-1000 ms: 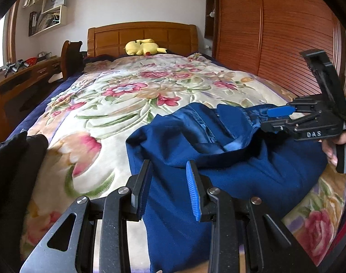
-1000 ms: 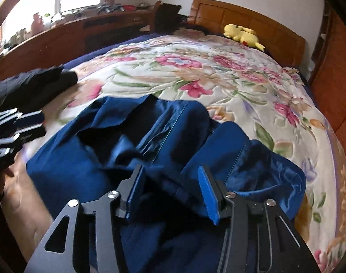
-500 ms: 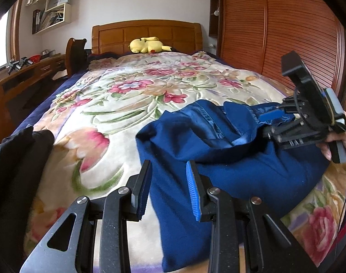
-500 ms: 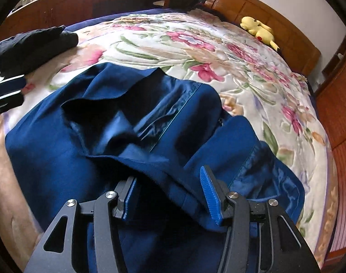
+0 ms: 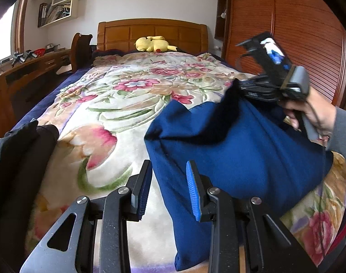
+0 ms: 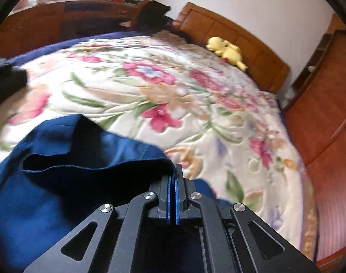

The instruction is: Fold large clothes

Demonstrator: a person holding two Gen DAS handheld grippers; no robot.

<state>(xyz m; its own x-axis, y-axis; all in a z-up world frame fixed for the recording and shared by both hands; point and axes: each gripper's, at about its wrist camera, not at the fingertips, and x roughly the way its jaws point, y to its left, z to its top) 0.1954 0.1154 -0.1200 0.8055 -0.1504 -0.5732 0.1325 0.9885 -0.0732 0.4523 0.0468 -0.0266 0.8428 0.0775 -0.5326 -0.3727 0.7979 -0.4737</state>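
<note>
Left wrist view: the left gripper [image 5: 168, 186] hovers low over the near edge of the blue garment [image 5: 241, 154], jaws part open w/ nothing pinched — the cloth's left edge runs between the two pads but they don't press it. The garment lies on the near right part of the floral bedspread [image 5: 118, 104], one layer raised toward the right. The right gripper [image 5: 243, 86] shows at the raised edge, held by a hand [image 5: 309, 111] in a grey sleeve; its tips are hidden by cloth from here. A dark garment [image 5: 20, 150] sits at the far left, and a yellow plush toy [image 5: 153, 44] by the headboard.

Right wrist view: the right gripper [image 6: 173, 177] has just been closing and is now clamped tight on the garment's [image 6: 59, 182] upper edge — fabric drapes away from the tips to the left. Picture is motion-blurred.

Step in hand, I'd judge: carrying that pinched edge across to make a fold. To do it well: keep the right grip firm, lift only enough to clear the lower layer, and have the left pin or pinch the near edge so the cloth doesn't drag & bunch.
</note>
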